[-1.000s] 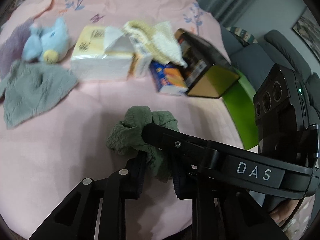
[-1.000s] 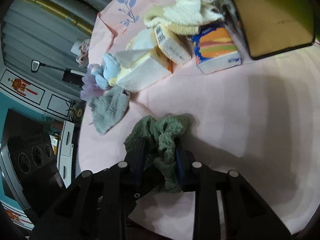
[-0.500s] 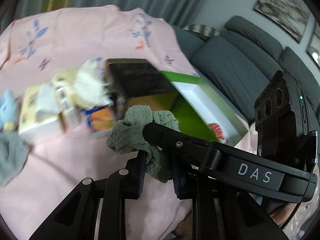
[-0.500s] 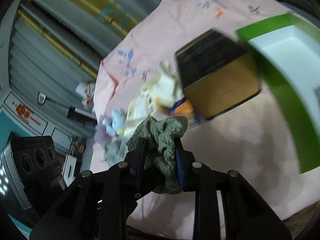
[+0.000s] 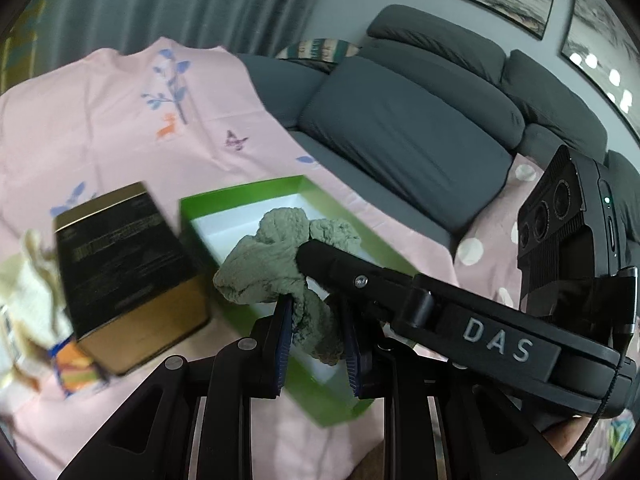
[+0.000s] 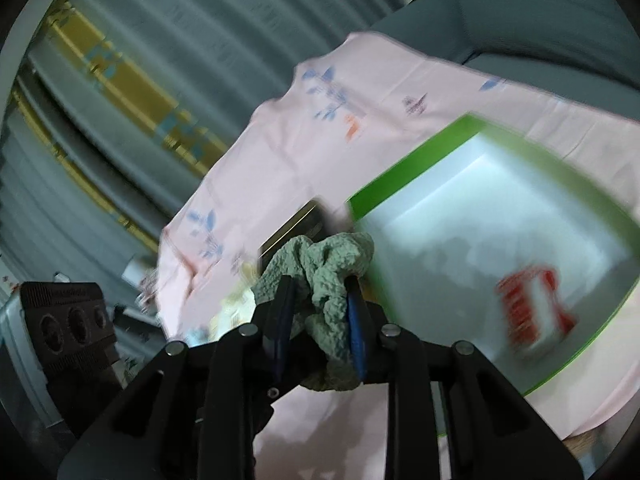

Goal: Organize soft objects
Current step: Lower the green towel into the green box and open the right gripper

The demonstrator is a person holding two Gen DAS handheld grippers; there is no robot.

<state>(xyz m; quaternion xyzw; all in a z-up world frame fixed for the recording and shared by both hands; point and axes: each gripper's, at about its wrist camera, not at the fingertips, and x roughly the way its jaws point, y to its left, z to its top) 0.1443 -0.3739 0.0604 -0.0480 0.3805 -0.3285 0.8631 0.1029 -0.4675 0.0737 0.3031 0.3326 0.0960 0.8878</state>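
Your left gripper [image 5: 316,336] has its fingers [image 5: 282,344] pinched on the lower folds of the green knitted cloth [image 5: 276,256], and your right gripper [image 6: 320,320] has just been tightening on the same cloth [image 6: 324,272], its pads pressing the bunched fabric between them. You hold the cloth in the air between both tools, its crumpled top bulging above the fingertips.

Just beneath and beyond it lies the green box [image 5: 240,196], open, with a white inside; in the right wrist view a red-and-white item [image 6: 534,308] lies on its floor, too blurred to identify. Just beside the box's left wall stands a black and gold tin [image 5: 128,276], with a cream towel [image 5: 28,292] and an orange packet [image 5: 76,372] at its left. All rest on the pink sheet [image 5: 100,120]. Beyond it you see a grey sofa [image 5: 420,120] and grey curtains [image 5: 168,0].
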